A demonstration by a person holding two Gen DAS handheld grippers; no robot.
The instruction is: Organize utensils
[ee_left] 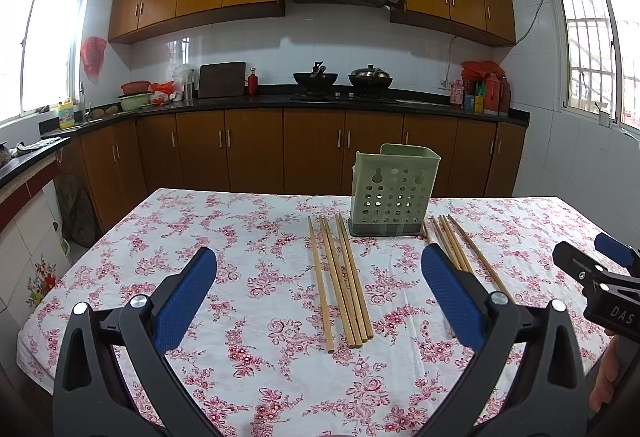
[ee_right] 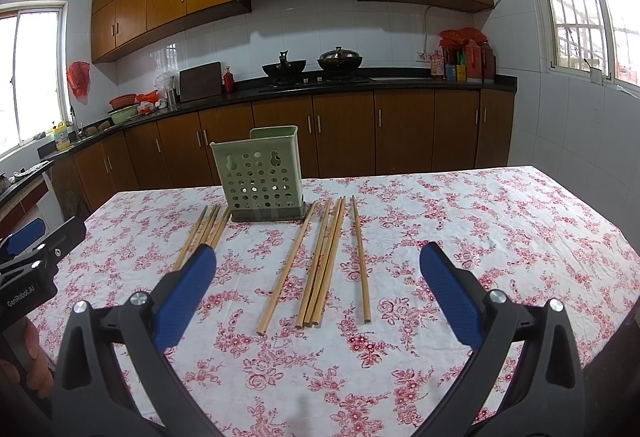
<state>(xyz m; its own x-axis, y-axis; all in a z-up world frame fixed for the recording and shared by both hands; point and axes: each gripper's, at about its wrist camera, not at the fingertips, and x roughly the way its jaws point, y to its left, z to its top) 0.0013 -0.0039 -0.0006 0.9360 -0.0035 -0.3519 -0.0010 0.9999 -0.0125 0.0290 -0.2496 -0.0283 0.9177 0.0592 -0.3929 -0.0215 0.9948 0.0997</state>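
Both grippers hover low over the floral tablecloth (ee_left: 248, 357): left gripper (ee_left: 320, 285) spread wide, nothing held; right gripper (ee_right: 318, 277) likewise agape. Beyond, bamboo chopsticks (ee_right: 320, 269) lie in two loose bunches flanking the upright green perforated utensil holder (ee_right: 262, 177).

White letters "DAS" stand on the black body of the right claw (ee_left: 600, 269), seen at the right edge of the left wrist view, right of the green utensil holder (ee_left: 390, 193). "GenRobot.AI" is printed in white on the left claw (ee_right: 28, 249), left of that holder in the right wrist view. Bottle labels on the far worktop are too small to read.
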